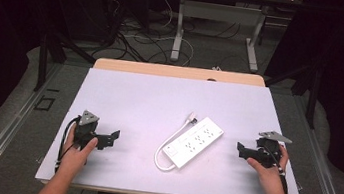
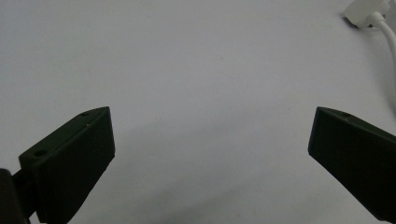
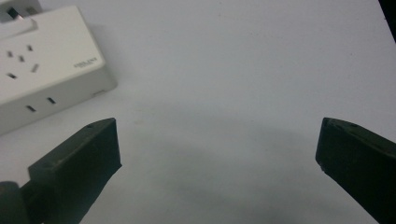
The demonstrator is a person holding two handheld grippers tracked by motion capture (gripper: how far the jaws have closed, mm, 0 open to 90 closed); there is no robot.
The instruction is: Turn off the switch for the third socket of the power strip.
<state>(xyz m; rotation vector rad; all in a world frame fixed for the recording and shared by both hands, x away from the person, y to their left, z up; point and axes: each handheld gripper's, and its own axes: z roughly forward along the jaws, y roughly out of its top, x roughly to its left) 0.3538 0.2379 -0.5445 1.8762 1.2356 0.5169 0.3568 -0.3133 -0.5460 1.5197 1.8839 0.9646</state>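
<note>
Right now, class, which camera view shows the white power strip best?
The high view: the whole power strip lies between the two tongs, with its sockets and looped cable. The right gripper view catches one end with a few sockets. The left gripper view shows the plug and some cable.

The right gripper has two black, blocky plastic fingers rising from the bottom edge, spread wide apart with nothing between them. Under and beyond them lies the plain white table, with a soft shadow across it between the fingers. Beyond the left finger, near its tip but apart from it, rests one end of a white rectangular plastic power strip, flat on the table, its socket slots facing up and small slots along its near side.
</note>
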